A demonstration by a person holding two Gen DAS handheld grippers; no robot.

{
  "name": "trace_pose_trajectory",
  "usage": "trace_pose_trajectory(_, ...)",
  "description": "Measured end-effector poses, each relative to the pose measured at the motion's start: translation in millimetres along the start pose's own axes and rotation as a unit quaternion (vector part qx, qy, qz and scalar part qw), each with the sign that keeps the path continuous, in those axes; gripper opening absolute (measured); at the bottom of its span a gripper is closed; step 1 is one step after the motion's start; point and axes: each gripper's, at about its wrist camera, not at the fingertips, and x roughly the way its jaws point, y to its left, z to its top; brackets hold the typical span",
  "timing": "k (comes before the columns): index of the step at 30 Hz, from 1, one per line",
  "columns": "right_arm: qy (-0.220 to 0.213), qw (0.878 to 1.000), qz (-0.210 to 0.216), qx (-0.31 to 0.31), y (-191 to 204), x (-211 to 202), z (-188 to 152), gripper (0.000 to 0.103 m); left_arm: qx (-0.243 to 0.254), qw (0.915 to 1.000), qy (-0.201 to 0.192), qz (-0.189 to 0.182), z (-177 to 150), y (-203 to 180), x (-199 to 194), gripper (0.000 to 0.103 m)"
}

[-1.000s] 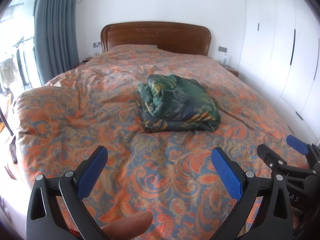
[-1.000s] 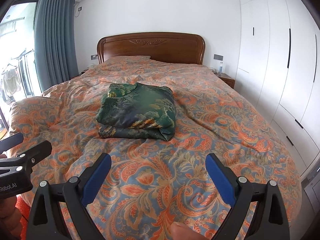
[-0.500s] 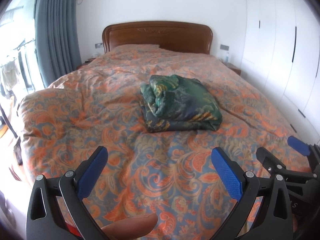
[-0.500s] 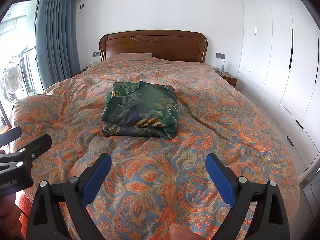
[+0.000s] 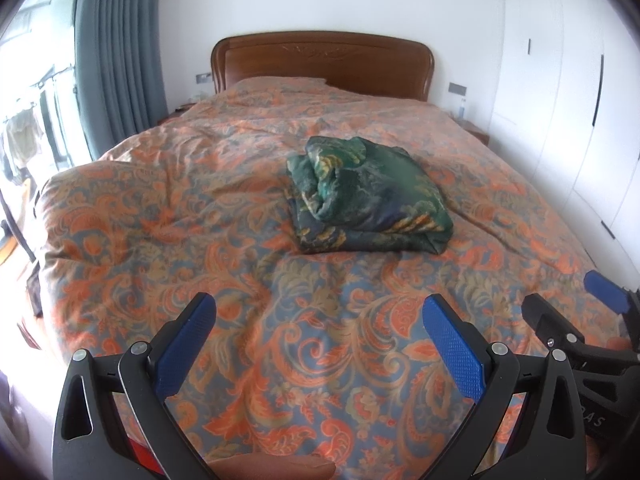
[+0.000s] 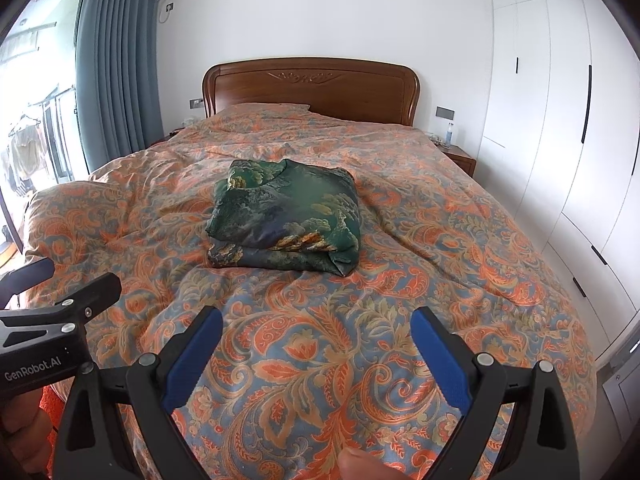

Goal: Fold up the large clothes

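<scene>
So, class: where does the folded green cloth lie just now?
The green cloth lies mid-bed on the orange quilt, centre in both views, ahead of both open grippers and short of the headboard.

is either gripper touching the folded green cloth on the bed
Apart. Both wrist views show the left gripper and right gripper open, bedspread between them and the green cloth.

Left gripper (image 5: 320, 346) is spread wide, blue pads (image 5: 454, 354) far apart, gripping nothing. Right gripper (image 6: 316, 354) same deal, wide open and empty. They sit side by side, level, pointing forward, and a fingertip (image 5: 276, 469) pokes in below
</scene>
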Motion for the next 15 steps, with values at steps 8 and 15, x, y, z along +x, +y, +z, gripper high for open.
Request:
trace_pose_trajectory(8,-0.011,1.000,0.006,-0.002,3.3,-6.8,3.3,0.097,-0.001,1.0000,-0.003,0.001,0.0,-0.5,-1.7,0.103)
trace_pose_trajectory(15,-0.008,1.000,0.001,-0.006,4.6,-5.2,0.3,0.097,0.001,1.0000,-0.006,0.003,-0.3,-1.6,-3.4,0.103)
